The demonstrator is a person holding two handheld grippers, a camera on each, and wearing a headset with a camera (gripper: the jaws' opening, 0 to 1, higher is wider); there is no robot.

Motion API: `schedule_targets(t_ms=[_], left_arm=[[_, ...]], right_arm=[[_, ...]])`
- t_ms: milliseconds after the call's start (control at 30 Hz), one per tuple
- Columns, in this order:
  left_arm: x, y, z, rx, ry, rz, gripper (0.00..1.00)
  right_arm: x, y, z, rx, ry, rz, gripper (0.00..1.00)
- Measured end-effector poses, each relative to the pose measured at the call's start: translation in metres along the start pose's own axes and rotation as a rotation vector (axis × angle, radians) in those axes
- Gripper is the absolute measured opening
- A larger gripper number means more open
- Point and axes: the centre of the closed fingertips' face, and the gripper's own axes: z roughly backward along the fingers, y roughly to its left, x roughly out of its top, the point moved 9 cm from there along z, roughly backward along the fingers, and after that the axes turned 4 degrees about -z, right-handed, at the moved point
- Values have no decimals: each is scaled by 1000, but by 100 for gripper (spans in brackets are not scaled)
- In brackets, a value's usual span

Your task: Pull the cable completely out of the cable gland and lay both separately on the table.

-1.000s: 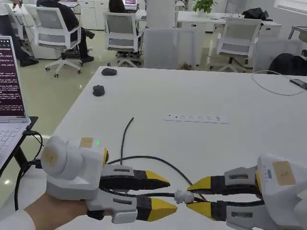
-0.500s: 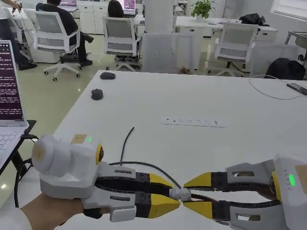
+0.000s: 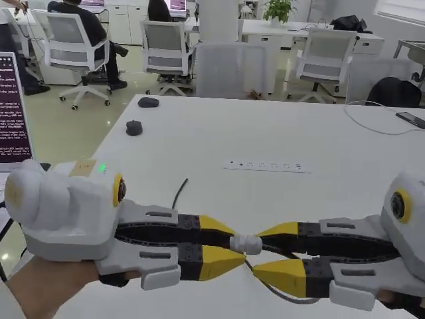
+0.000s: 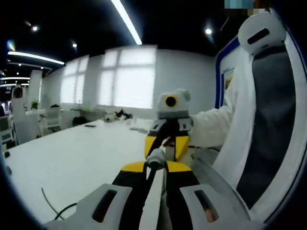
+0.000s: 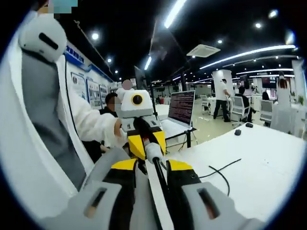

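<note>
A white cable gland [image 3: 247, 244] hangs above the white table [image 3: 319, 143] with a black cable [image 3: 282, 296] running out of it. My left gripper [image 3: 237, 246] comes in from the left and is shut on the gland. From the right, my right gripper [image 3: 258, 252] is shut on the cable just behind the gland. The cable sags in a loop under the right jaws, and its free end [image 3: 180, 189] lies on the table. In the left gripper view the gland [image 4: 155, 158] sits at my tips, facing the right gripper [image 4: 165, 143]. In the right gripper view the cable [image 5: 160, 176] runs between my jaws to the gland [image 5: 153, 152].
A white power strip [image 3: 269, 166] lies mid-table. Two dark mice [image 3: 134, 127] [image 3: 148, 102] sit at the far left edge. A laptop [image 3: 10, 113] stands off the table's left side. A thin white cord [image 3: 372, 125] and a phone [image 3: 413, 117] lie far right. Office chairs stand beyond.
Both grippers have risen towards the headset with the gland and cable held between them. The cable now hangs in a loop below the right jaws.
</note>
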Motion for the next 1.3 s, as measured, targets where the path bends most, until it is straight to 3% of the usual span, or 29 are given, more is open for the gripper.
schedule_targets(t_ms=[67,267,467,600,633,667,800,867,900,967,1200,1300], left_arm=[[3,-3,1,2,2,-21,15],[8,-5,2,10,-13,-56,15],[8,-7,2,18,3,-60,15],[10,-6,4,7,-12,-8,14],[10,-5,3,5,-8,14,14],[9,-6,3,-13,-4,71,14],[10,-4,3,-8,-43,127,14],[10,-3,3,-9,-56,172,14],[10,-3,3,-12,-63,207,14],[8,-1,3,-18,-65,232,14],[6,-3,5,-17,-60,242,14],[6,-4,5,-7,-49,187,14]], right_arm=[[4,1,-1,28,-41,-60,22],[7,1,-5,49,-49,-43,13],[7,3,-6,62,-19,-34,12],[9,7,-5,62,-24,50,11],[10,7,-5,61,-20,51,10],[10,6,-4,70,-6,116,10],[14,8,-3,61,-21,180,10],[17,8,-3,56,-26,268,10],[17,8,-3,50,-27,349,10],[17,9,-4,56,-21,402,10],[14,6,-5,65,-17,396,10],[11,4,-7,70,-11,260,12]])
